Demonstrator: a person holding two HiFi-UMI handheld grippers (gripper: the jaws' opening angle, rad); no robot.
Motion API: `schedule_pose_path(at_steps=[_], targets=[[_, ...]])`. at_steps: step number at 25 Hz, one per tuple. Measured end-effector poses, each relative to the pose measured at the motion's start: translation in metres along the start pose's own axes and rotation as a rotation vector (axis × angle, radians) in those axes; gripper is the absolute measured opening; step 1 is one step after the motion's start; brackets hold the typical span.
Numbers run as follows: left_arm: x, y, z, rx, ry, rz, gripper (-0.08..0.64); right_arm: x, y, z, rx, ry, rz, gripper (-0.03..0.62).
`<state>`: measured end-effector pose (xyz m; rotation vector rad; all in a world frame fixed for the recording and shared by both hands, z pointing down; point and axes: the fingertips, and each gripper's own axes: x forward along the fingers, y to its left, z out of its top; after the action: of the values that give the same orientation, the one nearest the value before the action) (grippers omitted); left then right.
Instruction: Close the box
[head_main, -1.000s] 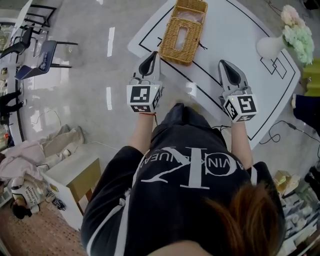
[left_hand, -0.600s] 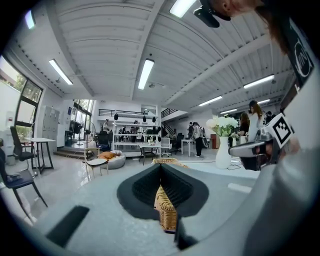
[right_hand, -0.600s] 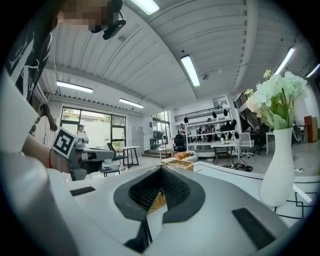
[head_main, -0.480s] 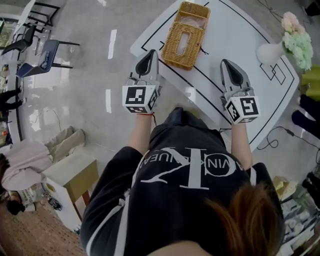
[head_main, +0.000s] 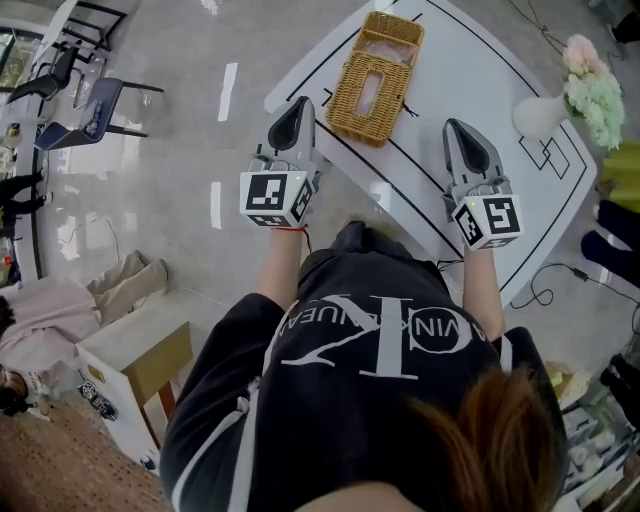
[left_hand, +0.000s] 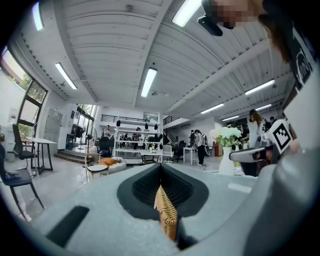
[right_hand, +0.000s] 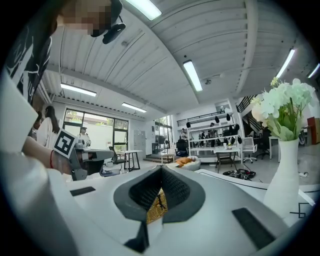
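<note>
On the table (head_main: 470, 70) — one box (head_main: 392, 60), one vase (head_main: 533, 96); nearby — left gripper (head_main: 299, 106), right gripper (head_main: 459, 128).

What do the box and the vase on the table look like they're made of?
The box looks like woven wicker or rattan, matte tan: the basket weave shows. The vase looks like smooth white ceramic, though plastic or glass is possible.
</note>
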<state>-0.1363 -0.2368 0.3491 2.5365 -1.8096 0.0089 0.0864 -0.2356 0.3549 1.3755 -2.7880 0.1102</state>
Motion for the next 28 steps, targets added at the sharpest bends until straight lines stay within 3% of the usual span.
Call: schedule_pose_path(at_steps=[15, 28], targets=[[-0.006, 0.016, 0.019, -0.027, -0.064, 0.037, 0.011, 0.012, 0.004, 0.020, -0.024, -0.041, 0.036, -0.003], [-0.005, 0.020, 0.021, -0.037, -0.071, 0.038, 0.011, 0.016, 0.003, 0.025, -0.038, -0.039, 0.043, -0.003]])
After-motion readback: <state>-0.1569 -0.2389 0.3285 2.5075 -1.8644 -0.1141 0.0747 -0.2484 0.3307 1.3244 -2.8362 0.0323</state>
